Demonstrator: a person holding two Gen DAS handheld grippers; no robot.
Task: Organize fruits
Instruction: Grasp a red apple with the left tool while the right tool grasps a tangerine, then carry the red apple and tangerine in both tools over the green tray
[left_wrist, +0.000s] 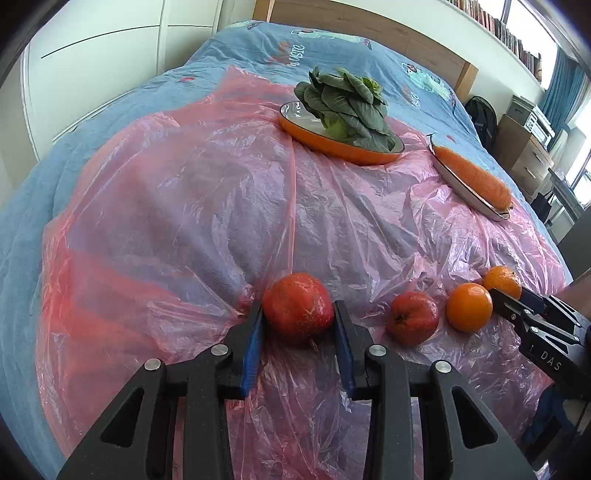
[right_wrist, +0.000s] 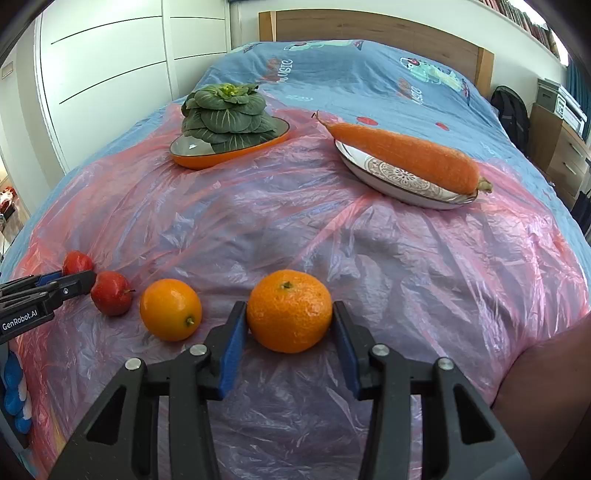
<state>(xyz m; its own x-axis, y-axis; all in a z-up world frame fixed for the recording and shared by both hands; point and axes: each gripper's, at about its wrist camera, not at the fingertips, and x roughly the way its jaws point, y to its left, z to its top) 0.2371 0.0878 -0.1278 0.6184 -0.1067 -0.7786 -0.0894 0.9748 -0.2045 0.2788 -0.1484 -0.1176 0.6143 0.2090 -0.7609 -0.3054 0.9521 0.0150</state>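
Observation:
Several fruits lie in a row on a pink plastic sheet (left_wrist: 221, 221) over the bed. My left gripper (left_wrist: 298, 314) has its blue pads on both sides of a large red apple (left_wrist: 297, 308), touching or nearly touching it; the apple rests on the sheet. A smaller red apple (left_wrist: 413, 317) and a smooth orange (left_wrist: 469, 307) lie to its right. My right gripper (right_wrist: 290, 314) brackets a bumpy mandarin (right_wrist: 289, 311) the same way; the mandarin also rests on the sheet. The smooth orange (right_wrist: 170, 309) and small apple (right_wrist: 110, 297) show left of it.
An orange dish (left_wrist: 332, 142) holds a green leafy vegetable (left_wrist: 347, 103) at the back. A white patterned plate (right_wrist: 399, 181) holds a carrot (right_wrist: 406, 155) at the back right. A wooden headboard (right_wrist: 369, 29), white wardrobe (right_wrist: 110, 74) and drawers (right_wrist: 561, 147) surround the bed.

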